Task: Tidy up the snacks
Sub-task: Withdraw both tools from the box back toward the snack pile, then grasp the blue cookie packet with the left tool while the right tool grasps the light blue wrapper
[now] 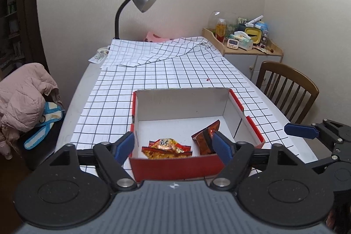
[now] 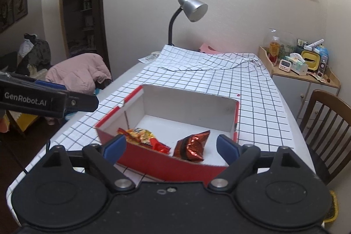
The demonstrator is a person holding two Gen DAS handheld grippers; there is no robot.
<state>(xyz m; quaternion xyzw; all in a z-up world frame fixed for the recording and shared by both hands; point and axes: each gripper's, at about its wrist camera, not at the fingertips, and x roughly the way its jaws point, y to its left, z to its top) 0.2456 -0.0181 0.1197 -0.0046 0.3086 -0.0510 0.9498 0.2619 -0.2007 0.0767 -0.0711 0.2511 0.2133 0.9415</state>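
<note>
A red cardboard box (image 1: 175,165) with a white inside stands on the checked tablecloth; it also shows in the right wrist view (image 2: 166,165). Two snack packets lie in it: an orange-yellow one (image 1: 166,149) (image 2: 142,136) at the left and a dark red foil one (image 1: 205,138) (image 2: 193,145) at the right. My left gripper (image 1: 174,146) is open and empty, its fingers straddling the box's near wall. My right gripper (image 2: 171,147) is open and empty just before the box's near wall. The right gripper also shows at the right edge of the left wrist view (image 1: 307,131).
The table (image 1: 87,84) carries a checked cloth (image 1: 175,67) bunched at the far end. A silver desk lamp (image 1: 140,1) stands at the back. A wooden chair (image 1: 287,89) is on the right, a cluttered cabinet (image 1: 245,45) behind it, a pink jacket (image 1: 24,93) on the left.
</note>
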